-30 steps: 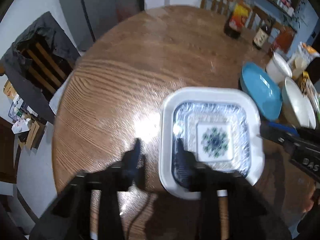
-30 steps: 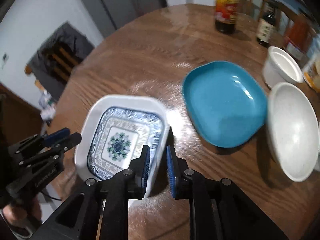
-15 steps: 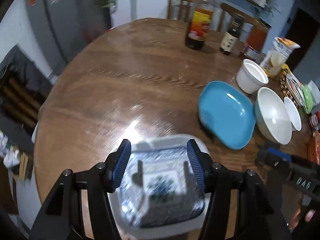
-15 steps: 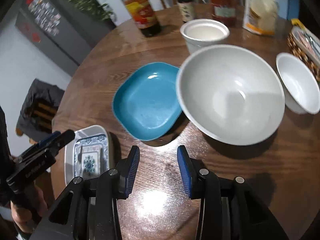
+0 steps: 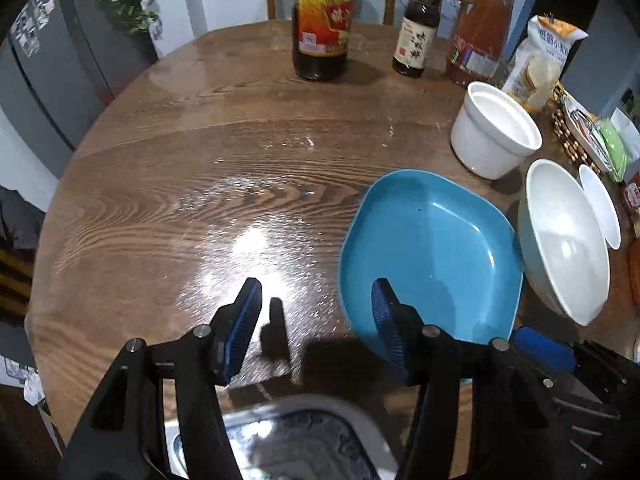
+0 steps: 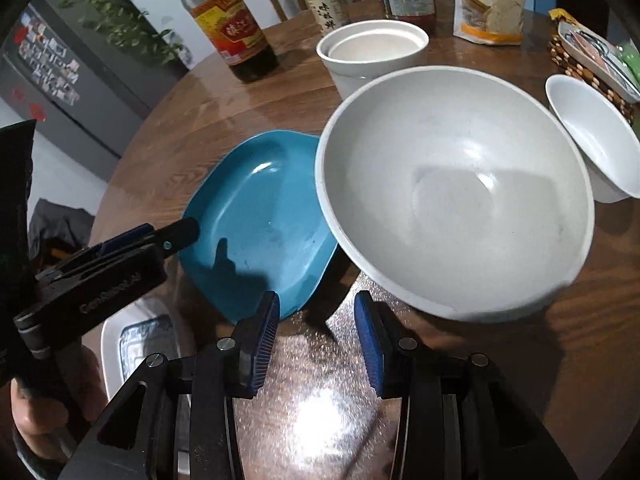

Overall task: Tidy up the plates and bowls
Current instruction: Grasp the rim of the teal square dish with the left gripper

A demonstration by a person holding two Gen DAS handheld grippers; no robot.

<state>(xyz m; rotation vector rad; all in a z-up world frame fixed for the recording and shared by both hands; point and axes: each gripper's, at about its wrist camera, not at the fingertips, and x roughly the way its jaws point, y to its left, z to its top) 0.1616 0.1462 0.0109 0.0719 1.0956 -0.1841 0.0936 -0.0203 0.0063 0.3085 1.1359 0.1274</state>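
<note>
- Fingers of the left gripper (image 5: 316,316) and right gripper (image 6: 316,334) are wide open, holding nothing.
- Blue plate (image 5: 432,256) lies on the surface (image 5: 240,160), touching the big white bowl (image 6: 452,188).
- Grab the plate's near rim gently and lift it level.

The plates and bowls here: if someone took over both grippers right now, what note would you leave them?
Left gripper: open, holding nothing, over the table near the blue plate.
Right gripper: open, holding nothing, facing the gap between the blue plate and the large white bowl.
The patterned plates lie nested at the near edge, below the left gripper.
Small white bowl and white pot stand separately.
Done: the patterned plates are stacked.
Left: probably gathering the blue plate and the bowls.
</note>
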